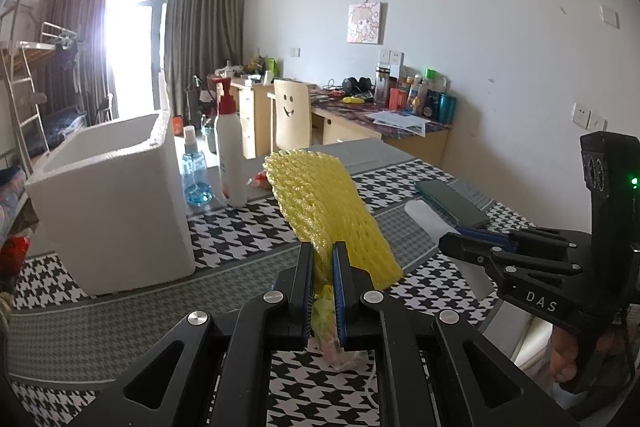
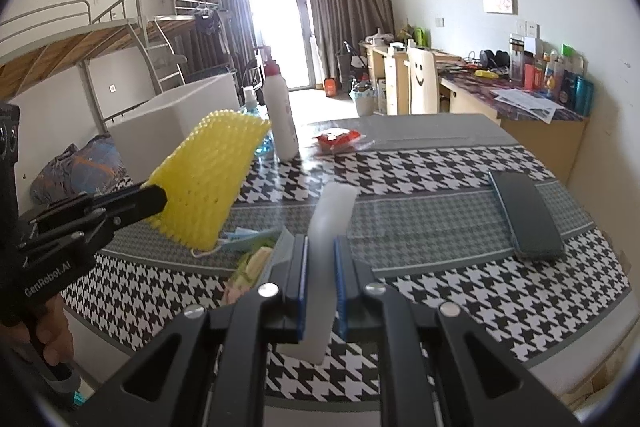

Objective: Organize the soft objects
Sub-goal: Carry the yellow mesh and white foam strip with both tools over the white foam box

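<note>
A: What does the left gripper point(image 1: 323, 279) hold?
B: Its jaws clamp a yellow foam mesh sleeve point(image 1: 320, 203), raised above the houndstooth tablecloth point(image 1: 240, 227).
A: And the right gripper point(image 2: 321, 277)?
B: Clenched on a translucent white foam strip point(image 2: 330, 223), also lifted. A white foam box point(image 1: 108, 195) stands left, beside a white pump bottle point(image 1: 230, 155).

Yellow foam net sleeve point(image 1: 320, 211) – upright, pinched at base; white foam strip point(image 2: 328, 239) – clamped, raised above table.
</note>
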Available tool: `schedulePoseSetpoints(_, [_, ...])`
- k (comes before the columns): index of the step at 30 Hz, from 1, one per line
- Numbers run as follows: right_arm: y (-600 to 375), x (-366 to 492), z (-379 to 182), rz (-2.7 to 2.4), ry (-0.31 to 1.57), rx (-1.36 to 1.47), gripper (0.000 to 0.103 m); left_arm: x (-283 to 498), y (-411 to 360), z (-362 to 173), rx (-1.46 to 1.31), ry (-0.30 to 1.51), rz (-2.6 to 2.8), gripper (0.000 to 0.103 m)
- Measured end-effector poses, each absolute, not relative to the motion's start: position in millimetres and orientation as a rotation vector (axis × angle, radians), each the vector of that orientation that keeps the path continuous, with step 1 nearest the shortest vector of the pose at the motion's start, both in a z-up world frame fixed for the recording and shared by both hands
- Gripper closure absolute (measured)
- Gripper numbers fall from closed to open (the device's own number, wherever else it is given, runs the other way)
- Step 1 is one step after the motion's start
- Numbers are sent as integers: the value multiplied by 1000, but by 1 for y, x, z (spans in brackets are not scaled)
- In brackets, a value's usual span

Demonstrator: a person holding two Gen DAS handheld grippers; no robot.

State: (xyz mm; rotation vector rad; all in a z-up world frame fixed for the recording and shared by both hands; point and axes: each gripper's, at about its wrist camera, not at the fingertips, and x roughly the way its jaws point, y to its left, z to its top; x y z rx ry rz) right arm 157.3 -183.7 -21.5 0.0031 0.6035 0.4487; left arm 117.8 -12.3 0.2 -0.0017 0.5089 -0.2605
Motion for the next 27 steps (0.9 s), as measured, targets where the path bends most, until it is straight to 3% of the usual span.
schedulePoseSetpoints(27, [-167,181,15,498,512,7,88,145,6,34,11,448,-209,93])
